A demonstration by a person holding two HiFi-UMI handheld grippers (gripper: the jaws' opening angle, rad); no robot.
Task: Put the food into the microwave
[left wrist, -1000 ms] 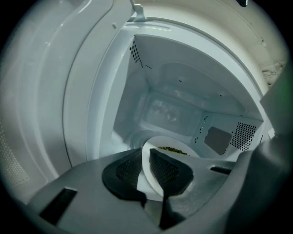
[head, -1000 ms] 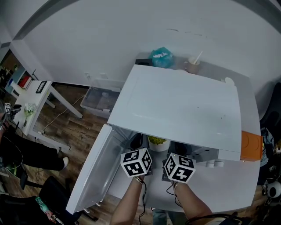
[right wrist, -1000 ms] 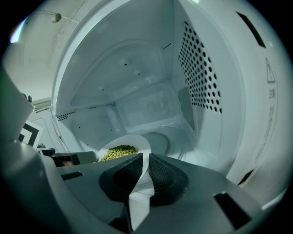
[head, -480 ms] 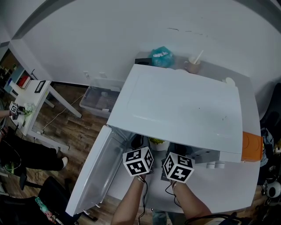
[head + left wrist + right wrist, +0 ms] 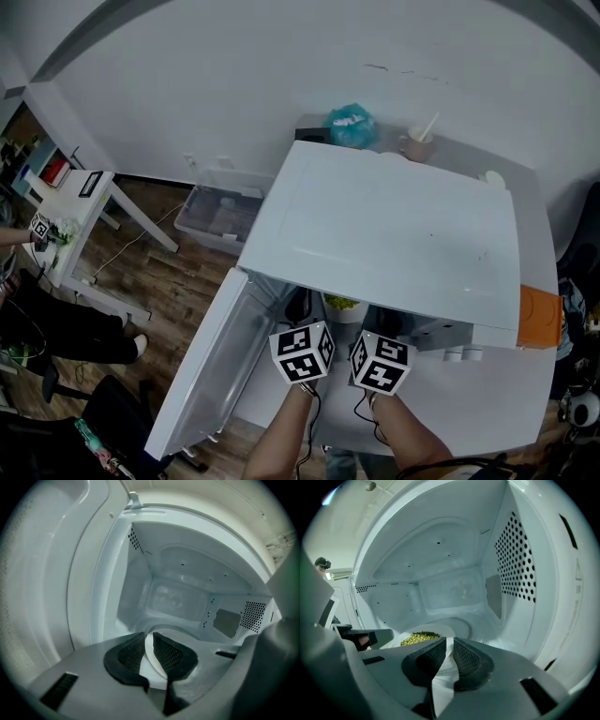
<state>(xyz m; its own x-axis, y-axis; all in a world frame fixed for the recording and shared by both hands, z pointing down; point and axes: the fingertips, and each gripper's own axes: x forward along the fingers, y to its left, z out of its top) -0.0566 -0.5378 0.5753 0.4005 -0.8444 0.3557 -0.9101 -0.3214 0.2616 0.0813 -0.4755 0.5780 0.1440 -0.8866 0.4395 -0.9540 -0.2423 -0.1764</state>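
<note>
seen from above, a white microwave [image 5: 394,225] sits on a counter [image 5: 487,394] with its door [image 5: 202,366] swung wide open to the left. a person's two arms reach in from the bottom edge, each holding a gripper at the mouth of the oven. between them is a white bowl [image 5: 339,311] of green food [image 5: 341,303], at the front of the cavity and partly hidden under the microwave's top.

the left gripper [image 5: 149,649] has its fingers pressed nearly together, clamped on the bowl's white rim on the left side. the right gripper [image 5: 449,654] is likewise closed on the rim at the right, and the green food shows just past its jaws. whether the bowl rests on the oven floor cannot be told.

behind the microwave stand a teal bag [image 5: 352,127] and a cup [image 5: 415,143].
</note>
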